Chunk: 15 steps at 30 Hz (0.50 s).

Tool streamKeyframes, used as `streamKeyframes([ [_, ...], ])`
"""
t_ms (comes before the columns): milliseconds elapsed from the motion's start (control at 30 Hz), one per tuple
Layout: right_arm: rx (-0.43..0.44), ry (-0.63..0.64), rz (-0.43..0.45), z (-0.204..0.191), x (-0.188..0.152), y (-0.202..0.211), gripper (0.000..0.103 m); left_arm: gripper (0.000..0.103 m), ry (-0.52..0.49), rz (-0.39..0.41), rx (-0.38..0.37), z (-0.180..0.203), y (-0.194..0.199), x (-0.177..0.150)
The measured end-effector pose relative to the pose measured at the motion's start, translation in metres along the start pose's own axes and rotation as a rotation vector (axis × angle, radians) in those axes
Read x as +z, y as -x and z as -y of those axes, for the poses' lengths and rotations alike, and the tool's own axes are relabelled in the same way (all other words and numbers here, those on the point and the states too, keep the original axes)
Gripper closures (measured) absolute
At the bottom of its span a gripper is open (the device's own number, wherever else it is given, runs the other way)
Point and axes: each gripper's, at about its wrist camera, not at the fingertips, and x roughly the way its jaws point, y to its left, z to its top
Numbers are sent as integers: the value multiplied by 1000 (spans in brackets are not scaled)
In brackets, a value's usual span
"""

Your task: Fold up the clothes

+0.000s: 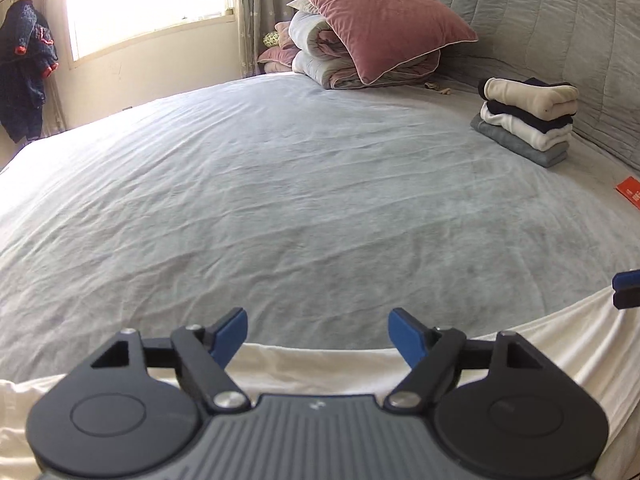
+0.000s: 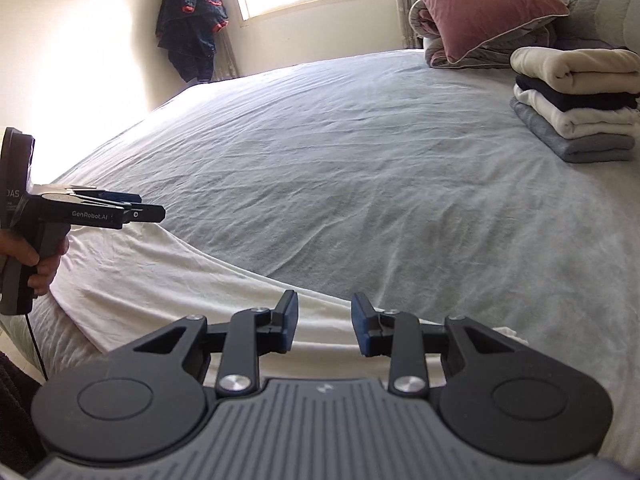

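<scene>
A white garment lies spread flat along the near edge of the grey bed; in the left wrist view the white garment shows just beyond my fingers. My left gripper hovers over its far edge, jaws wide apart with nothing between them. My right gripper stands open above the same cloth, its blue pads clear of the fabric. The left gripper also appears at the left of the right wrist view, held by a hand. A stack of folded clothes sits at the far right of the bed.
A grey bed sheet covers the wide mattress. A pink pillow rests on rolled bedding at the headboard. An orange card lies at the right edge. A dark jacket hangs beside the window.
</scene>
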Motion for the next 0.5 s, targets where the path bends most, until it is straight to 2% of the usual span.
streamKeyframes([
  [200, 93, 154, -74, -11, 11, -37, 67, 19, -3, -42, 52, -52, -6, -12],
  [333, 130, 191, -121, -13, 13, -49, 66, 20, 55, -88, 15, -74, -19, -19],
  [400, 132, 203, -134, -14, 13, -53, 65, 21, 123, -110, -4, -86, -27, -22],
  [500, 136, 212, -140, -15, 12, -55, 64, 26, 223, -91, -37, -99, -32, -25],
])
